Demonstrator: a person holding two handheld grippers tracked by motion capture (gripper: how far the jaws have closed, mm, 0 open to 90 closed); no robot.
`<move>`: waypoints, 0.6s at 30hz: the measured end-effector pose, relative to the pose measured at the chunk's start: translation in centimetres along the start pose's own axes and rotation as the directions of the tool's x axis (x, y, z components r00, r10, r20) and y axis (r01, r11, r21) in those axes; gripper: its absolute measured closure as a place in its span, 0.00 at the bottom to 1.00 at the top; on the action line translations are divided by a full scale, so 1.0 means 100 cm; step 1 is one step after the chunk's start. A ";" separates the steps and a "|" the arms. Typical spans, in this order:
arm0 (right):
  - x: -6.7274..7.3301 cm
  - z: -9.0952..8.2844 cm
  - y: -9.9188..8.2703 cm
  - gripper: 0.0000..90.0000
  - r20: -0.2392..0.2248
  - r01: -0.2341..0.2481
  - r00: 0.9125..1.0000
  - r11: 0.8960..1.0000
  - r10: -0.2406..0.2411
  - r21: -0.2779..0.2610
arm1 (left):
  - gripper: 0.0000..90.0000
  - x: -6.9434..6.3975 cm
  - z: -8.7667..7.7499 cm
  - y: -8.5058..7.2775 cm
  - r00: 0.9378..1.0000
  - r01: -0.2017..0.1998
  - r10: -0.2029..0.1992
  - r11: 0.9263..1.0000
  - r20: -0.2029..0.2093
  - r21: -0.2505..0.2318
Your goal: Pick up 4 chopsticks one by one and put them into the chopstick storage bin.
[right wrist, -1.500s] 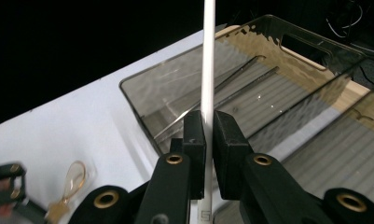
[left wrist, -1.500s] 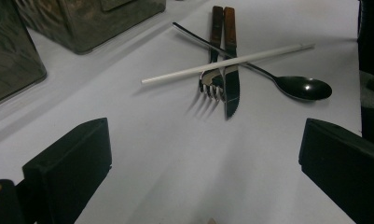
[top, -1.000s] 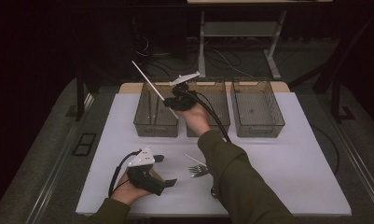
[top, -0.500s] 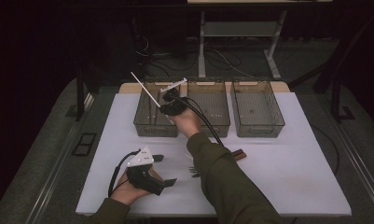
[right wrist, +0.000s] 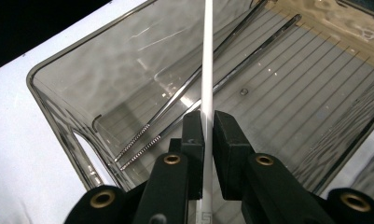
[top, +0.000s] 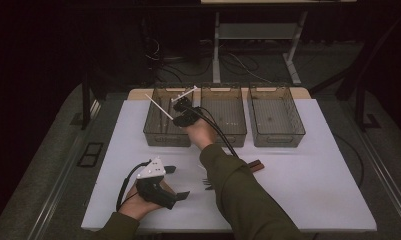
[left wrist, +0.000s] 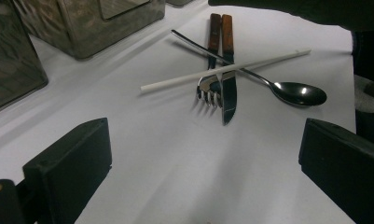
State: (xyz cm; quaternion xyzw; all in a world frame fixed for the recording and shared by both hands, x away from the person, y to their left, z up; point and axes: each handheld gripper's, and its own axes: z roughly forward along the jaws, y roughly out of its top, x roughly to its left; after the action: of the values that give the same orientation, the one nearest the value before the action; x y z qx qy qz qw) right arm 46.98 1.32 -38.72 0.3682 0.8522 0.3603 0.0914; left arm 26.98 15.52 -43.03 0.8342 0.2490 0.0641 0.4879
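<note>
A: Where is the white chopstick [right wrist: 207, 70] at this moment?

B: Between the jaws of the right gripper [right wrist: 207, 122], held over the leftmost grey bin [top: 155, 131]. In the right gripper view it runs straight up from the pads, which have just been easing apart a little; a thin gap shows on one side of the stick, so I cannot tell if they truly pinch it. Two metal chopsticks [right wrist: 194, 100] lie slantwise on the ribbed floor of that bin.

A: And the other hand?

B: The left gripper [top: 174, 182] rests on the white table [top: 313, 190] near the front edge, its jaws spread wide with nothing between them.

A: What lies ahead of it?

B: A small heap of cutlery: a second white chopstick [left wrist: 184, 78] lies across a fork [left wrist: 210, 88], a wooden-handled knife [left wrist: 228, 88] and a spoon [left wrist: 296, 92]. The middle bin [top: 224, 117] and right bin [top: 275, 120] stand beside the first.
</note>
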 end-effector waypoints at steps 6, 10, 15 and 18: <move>-0.002 -0.008 0.003 0.74 -0.012 -0.013 1.000 0.999 0.012 -0.030 | 0.01 0.000 0.000 0.000 1.000 -0.001 0.001 1.000 0.003 0.002; -0.002 -0.017 0.004 0.68 -0.045 -0.007 0.999 0.999 0.005 -0.043 | 0.01 0.000 0.000 0.000 1.000 -0.003 0.003 1.000 0.000 0.001; -0.002 -0.035 0.002 0.61 -0.103 0.010 0.995 0.998 -0.017 -0.069 | 0.01 0.000 0.001 0.000 1.000 -0.005 0.005 1.000 -0.001 0.008; -0.004 -0.046 -0.002 0.55 -0.120 0.027 0.992 0.997 -0.035 -0.074 | 0.01 0.000 0.001 0.000 1.000 -0.006 0.006 1.000 -0.003 0.009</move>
State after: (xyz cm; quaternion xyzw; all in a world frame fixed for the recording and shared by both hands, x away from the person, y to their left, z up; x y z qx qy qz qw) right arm 45.17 -1.57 -35.56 0.3288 0.8483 0.4111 0.0583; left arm 27.03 15.49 -43.08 0.8372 0.2474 0.0658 0.4834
